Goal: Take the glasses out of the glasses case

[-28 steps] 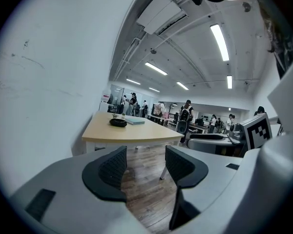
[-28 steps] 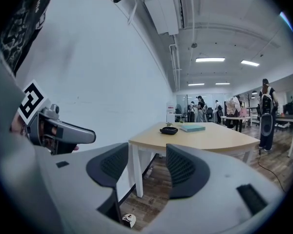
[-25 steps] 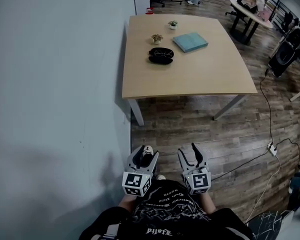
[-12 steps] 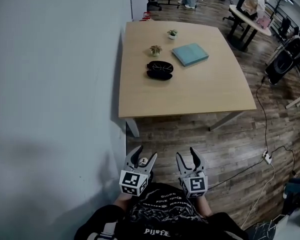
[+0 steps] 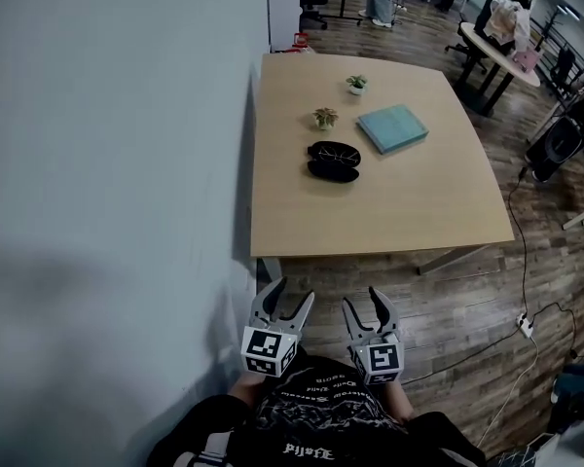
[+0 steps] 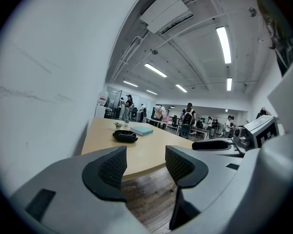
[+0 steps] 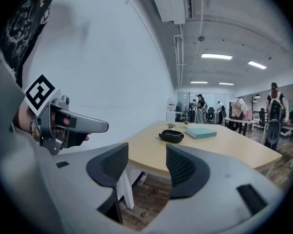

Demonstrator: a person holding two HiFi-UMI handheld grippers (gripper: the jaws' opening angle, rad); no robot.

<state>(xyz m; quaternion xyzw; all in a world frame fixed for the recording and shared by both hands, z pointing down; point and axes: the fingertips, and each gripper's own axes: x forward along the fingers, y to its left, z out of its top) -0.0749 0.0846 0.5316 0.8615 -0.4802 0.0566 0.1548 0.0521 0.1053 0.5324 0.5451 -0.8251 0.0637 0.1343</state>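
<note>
A black glasses case (image 5: 334, 161) lies open on the light wooden table (image 5: 389, 212), toward its far left part; it also shows small in the left gripper view (image 6: 125, 136) and the right gripper view (image 7: 171, 136). What lies inside it is too small to tell. My left gripper (image 5: 289, 299) and right gripper (image 5: 366, 305) are held close to my body, well short of the table's near edge. Both stand open with nothing between their jaws. The left gripper (image 6: 145, 164) and right gripper (image 7: 147, 165) point toward the table.
A teal book (image 5: 393, 127) and two small potted plants (image 5: 324, 118) (image 5: 356, 84) sit beyond the case. A grey wall (image 5: 117, 163) runs along the left. Wooden floor (image 5: 448, 300) with a cable and power strip (image 5: 526, 325) lies to the right. Desks, chairs and people are at the far end.
The head view has shifted so the table and case sit further right in frame. Both grippers stay low near my body, open.
</note>
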